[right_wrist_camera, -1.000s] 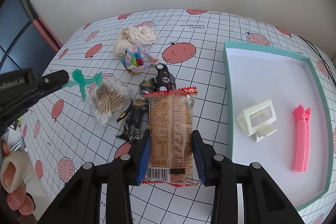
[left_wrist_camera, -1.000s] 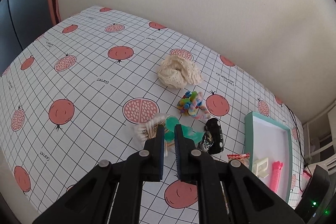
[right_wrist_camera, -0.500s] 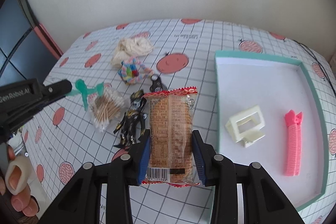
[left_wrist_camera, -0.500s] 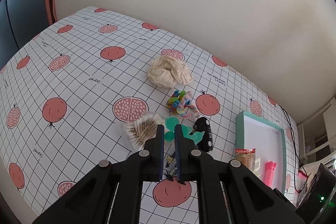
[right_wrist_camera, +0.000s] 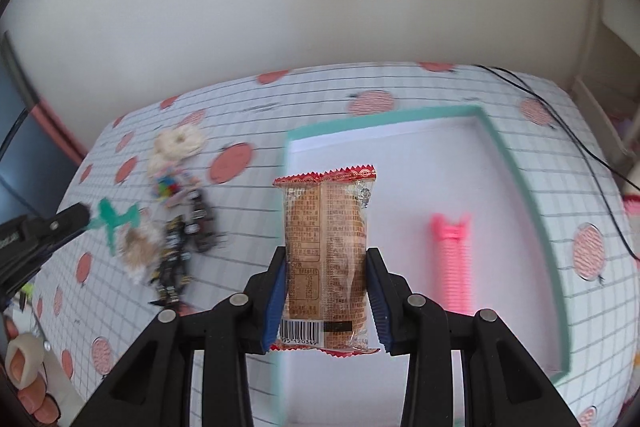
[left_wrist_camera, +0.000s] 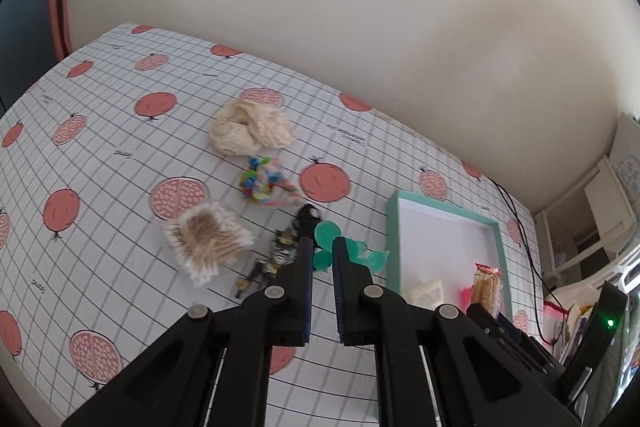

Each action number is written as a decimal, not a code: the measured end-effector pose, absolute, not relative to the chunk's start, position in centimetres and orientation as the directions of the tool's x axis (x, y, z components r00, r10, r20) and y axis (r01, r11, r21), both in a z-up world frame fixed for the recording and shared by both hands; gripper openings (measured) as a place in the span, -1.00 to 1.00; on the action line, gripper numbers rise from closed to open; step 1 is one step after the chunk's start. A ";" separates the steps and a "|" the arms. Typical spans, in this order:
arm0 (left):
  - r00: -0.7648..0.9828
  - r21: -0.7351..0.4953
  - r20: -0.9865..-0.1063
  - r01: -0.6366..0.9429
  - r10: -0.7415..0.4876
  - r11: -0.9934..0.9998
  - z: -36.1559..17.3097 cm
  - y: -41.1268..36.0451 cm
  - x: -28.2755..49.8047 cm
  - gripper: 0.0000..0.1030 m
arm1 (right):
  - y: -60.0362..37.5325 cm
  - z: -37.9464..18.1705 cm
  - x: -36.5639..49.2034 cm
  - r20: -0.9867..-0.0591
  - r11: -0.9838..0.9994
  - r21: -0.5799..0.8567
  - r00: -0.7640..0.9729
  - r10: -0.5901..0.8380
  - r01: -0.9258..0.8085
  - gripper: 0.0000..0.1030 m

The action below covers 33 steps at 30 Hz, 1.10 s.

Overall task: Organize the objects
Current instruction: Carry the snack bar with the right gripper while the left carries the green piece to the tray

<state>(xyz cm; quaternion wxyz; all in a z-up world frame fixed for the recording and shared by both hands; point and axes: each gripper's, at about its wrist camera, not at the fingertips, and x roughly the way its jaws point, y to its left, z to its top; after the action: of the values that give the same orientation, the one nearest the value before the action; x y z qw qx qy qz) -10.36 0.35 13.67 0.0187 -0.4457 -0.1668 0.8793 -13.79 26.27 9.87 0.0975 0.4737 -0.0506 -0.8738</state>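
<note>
Left wrist view: the left tool (left_wrist_camera: 322, 261) is nearly closed, pinching one green plastic piece (left_wrist_camera: 352, 251) above the counter (left_wrist_camera: 120, 155). Past it lie one bag of cotton swabs (left_wrist_camera: 208, 243), one dark figure (left_wrist_camera: 276, 259), one colourful toy (left_wrist_camera: 262, 183) and one cream cloth (left_wrist_camera: 250, 131).

Right wrist view: the right tool (right_wrist_camera: 326, 263) grips one snack packet (right_wrist_camera: 326, 251) upright over the near-left part of the teal tray (right_wrist_camera: 516, 171); one pink clip (right_wrist_camera: 454, 263) lies to its right.

One tray (right_wrist_camera: 516, 163), one snack pack (right_wrist_camera: 326, 247), two hair clips (right_wrist_camera: 450, 259), one toy figure (left_wrist_camera: 276, 259).
</note>
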 end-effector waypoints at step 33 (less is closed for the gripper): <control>-0.432 -0.239 -0.857 -0.146 0.279 -0.960 8.4 15.1 -9.2 -0.82 | 36.3 6.2 -14.4 -0.891 -0.995 0.072 -0.452 -0.035 -0.064 -0.22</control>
<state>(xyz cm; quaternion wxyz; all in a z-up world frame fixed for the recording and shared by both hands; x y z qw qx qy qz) -9.16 15.14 8.41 0.1260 -0.5176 -0.0641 0.8438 -14.38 36.28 6.23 -0.0085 0.5234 -0.0473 -0.8507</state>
